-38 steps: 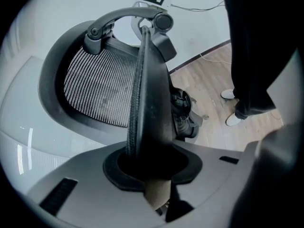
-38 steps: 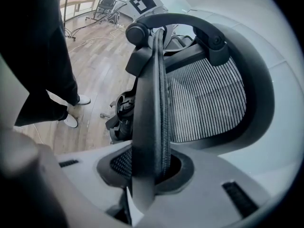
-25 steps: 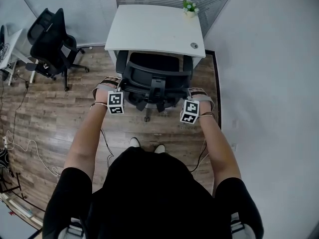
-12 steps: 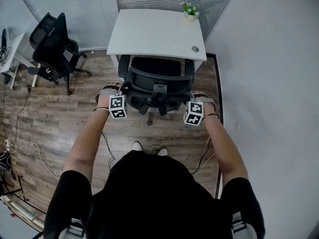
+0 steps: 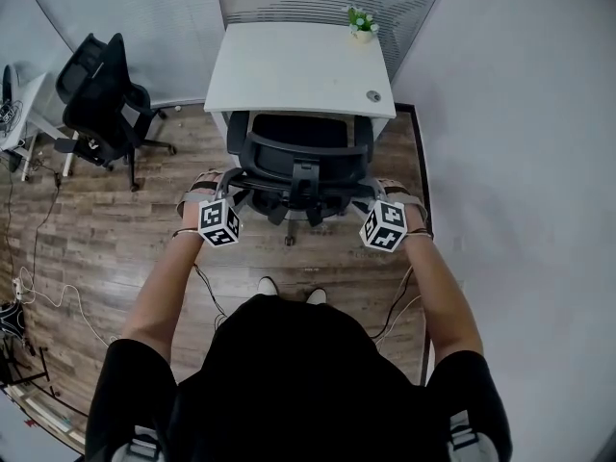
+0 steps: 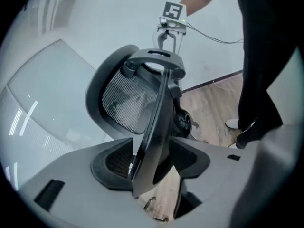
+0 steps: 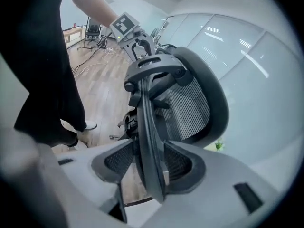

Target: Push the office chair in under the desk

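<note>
A black mesh office chair stands with its seat under the front of the white desk, its backrest toward me. My left gripper is at the backrest's left edge and my right gripper at its right edge. In the left gripper view the backrest rim stands between the jaws of the left gripper, with a gap on one side. In the right gripper view the rim likewise runs between the jaws of the right gripper. Both pairs of jaws have just been opening and neither clamps the rim.
A second black office chair stands at the left by a white table. A small potted plant sits on the desk's far right corner. Cables trail over the wooden floor. A white wall runs close on the right.
Both hands have drawn back a little from the backrest toward my body, and their marker cubes sit lower in the picture. The chair has stayed in place under the desk.
</note>
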### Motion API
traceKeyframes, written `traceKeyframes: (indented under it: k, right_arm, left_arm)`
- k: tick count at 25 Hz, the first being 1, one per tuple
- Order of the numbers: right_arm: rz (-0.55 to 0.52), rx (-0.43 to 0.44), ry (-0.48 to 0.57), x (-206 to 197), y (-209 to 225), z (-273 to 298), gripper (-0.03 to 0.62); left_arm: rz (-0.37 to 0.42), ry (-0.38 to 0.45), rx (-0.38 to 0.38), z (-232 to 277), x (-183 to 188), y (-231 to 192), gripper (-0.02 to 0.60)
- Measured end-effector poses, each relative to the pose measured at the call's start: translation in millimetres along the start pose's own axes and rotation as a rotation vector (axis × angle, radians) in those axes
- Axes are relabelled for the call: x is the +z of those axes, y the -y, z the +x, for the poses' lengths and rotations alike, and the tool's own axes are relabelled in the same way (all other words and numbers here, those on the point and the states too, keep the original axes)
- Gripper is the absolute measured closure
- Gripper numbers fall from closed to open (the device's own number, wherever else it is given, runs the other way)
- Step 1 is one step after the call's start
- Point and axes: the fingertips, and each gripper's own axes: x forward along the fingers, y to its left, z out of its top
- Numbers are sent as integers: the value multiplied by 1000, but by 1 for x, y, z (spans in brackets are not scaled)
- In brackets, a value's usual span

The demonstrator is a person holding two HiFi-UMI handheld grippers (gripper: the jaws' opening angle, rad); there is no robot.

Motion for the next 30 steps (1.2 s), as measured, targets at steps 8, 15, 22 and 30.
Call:
traceKeyframes:
  k: [8,15,22,30]
  right_arm:
    - [250,-151,188,14,-6,-30,408]
    - [637,-175,520,48,-5,-75,414]
    - [832,-159,790,93,3,-126,439]
    - [836,-205,910,123,6,-161,473]
  left_arm:
    - [-291,199,56,-48,47,-3,356]
    - [-618,413,64,-83,87,1,385]
    - [-867,581,49,-114,112,-10,414]
    - [-905,677,32,-139,141,-11,442]
